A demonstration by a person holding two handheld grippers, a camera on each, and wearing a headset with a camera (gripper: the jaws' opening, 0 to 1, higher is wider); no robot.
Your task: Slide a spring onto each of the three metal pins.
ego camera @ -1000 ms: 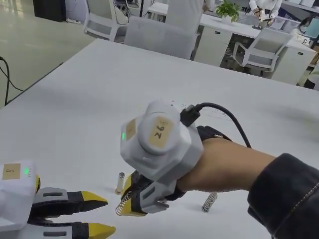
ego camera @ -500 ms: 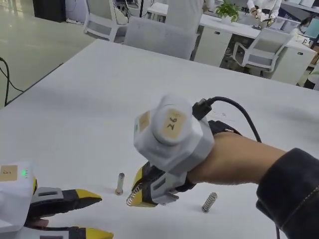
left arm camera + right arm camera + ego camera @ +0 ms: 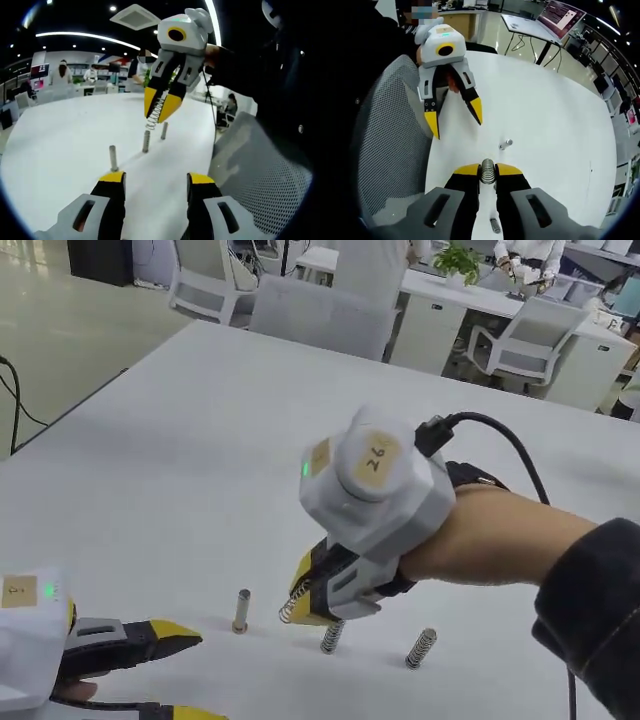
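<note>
- Looking down in the head view, the right gripper (image 3: pixel 305 602) hangs above the white table (image 3: pixel 200 440). Its jaws are pinched narrow on a spring (image 3: pixel 291 607) that juts from the yellow tips at a slant.
- A bare pin (image 3: pixel 242 610) stands upright just left of it. A second spring (image 3: pixel 332 636) stands right below the gripper, and a third spring (image 3: pixel 421 648) leans further right. Whether pins run through these two I cannot tell.
- The left gripper (image 3: pixel 185 675) sits at the lower left corner, jaws spread wide, holding nothing.
- In the left gripper view, the left gripper (image 3: pixel 156 177) gapes wide over the table (image 3: pixel 60 130). The bare pin (image 3: pixel 113 157) stands nearest, just ahead of one tip.
- Beyond it the right gripper (image 3: pixel 162 107) hovers, and the spring (image 3: pixel 154 116) dangles from its tips just above the second spring (image 3: pixel 146 141). The third spring (image 3: pixel 164 130) stands close behind.
- In the right gripper view, the right gripper (image 3: pixel 488 169) clamps the spring (image 3: pixel 488 172) end-on. The bare pin (image 3: pixel 506 144) shows just ahead on the table (image 3: pixel 545 115).
- The left gripper (image 3: pixel 455 120) faces in from the upper left, jaws apart.
</note>
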